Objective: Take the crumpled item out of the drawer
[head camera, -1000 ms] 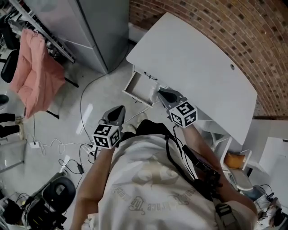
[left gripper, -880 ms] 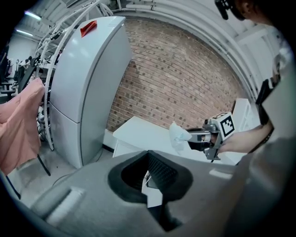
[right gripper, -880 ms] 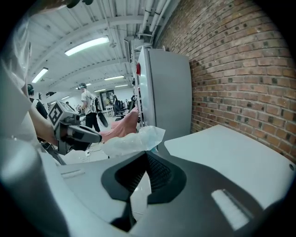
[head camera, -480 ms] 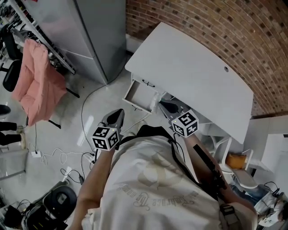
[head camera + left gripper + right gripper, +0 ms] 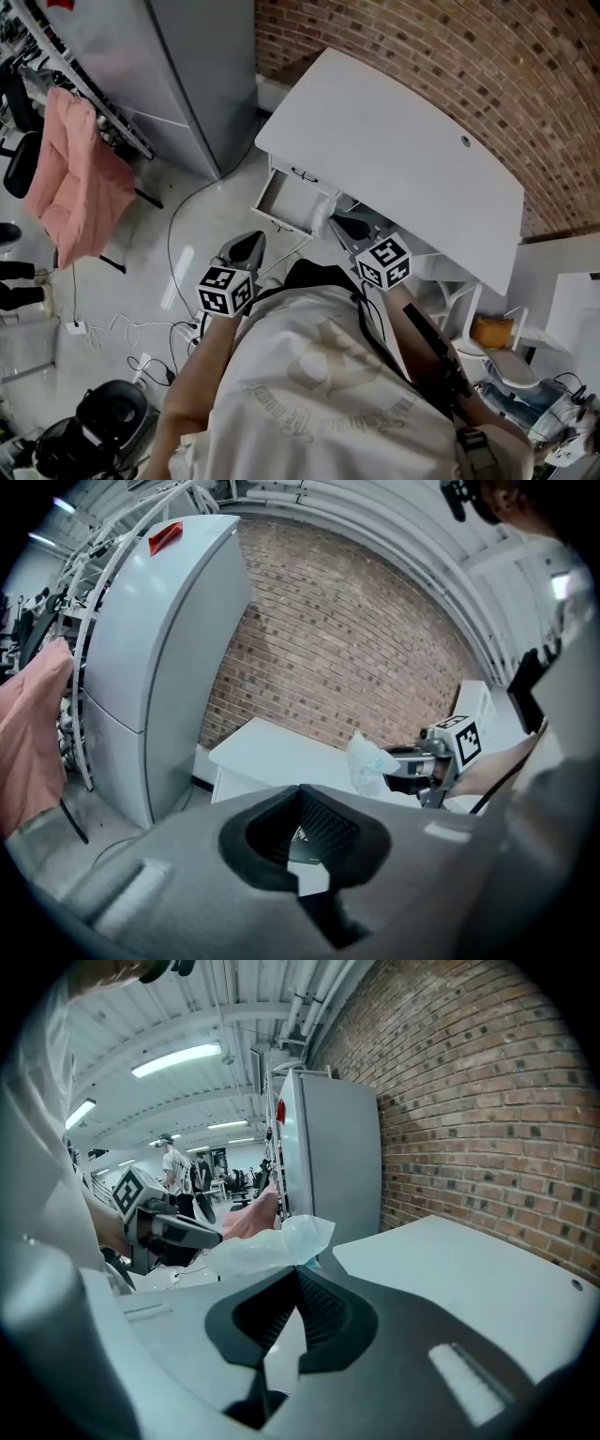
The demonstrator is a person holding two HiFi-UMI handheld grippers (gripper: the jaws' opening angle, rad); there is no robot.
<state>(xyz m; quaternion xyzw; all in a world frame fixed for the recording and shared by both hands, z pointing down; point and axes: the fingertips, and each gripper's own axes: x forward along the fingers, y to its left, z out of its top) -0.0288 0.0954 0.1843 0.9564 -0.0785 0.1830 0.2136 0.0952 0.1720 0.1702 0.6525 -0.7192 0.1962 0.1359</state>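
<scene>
Crumpled item [image 5: 272, 1244]: pale, thin, wadded film or paper. It is pinched at one edge in the right tool [image 5: 298, 1274], whose jaws are closed tight on it, with the bulk sticking out past the tips. Position: in the air, outside the open drawer [image 5: 287, 197] and just beside it, near the front edge of the white counter [image 5: 403, 178]. Left tool [image 5: 300, 799]: jaws together, nothing between them, held apart over the floor. Step, as judged: removal all but done. The next move calls for carrying the item away from the drawer to a resting place with a firm grip, since so light a piece could slip.
</scene>
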